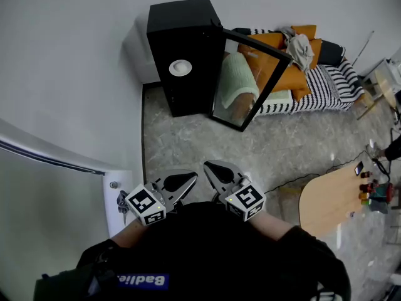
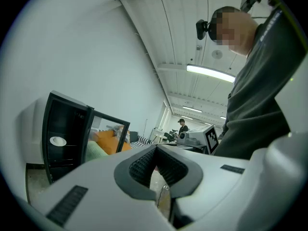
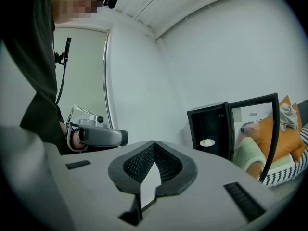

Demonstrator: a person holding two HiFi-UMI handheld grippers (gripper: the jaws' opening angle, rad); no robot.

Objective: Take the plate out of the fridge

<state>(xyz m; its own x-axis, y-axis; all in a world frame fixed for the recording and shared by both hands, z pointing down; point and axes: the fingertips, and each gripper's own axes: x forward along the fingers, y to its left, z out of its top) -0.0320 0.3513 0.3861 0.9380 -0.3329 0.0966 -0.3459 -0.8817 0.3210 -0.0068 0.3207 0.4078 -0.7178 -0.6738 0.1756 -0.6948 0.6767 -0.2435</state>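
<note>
Head view: black fridge at 12 o'clock, door swung open toward 1 o'clock. White plate on shelf inside fridge. At 6 o'clock, left tongs and right tongs, well apart from fridge.

Left gripper view: left tongs closed together, nothing between. Plate inside fridge at 9 o'clock.

Right gripper view: right tongs closed together, empty. Plate inside fridge at 3 o'clock.

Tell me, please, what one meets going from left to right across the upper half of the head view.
Black fridge holding the plate → open glass door → striped sofa.
</note>
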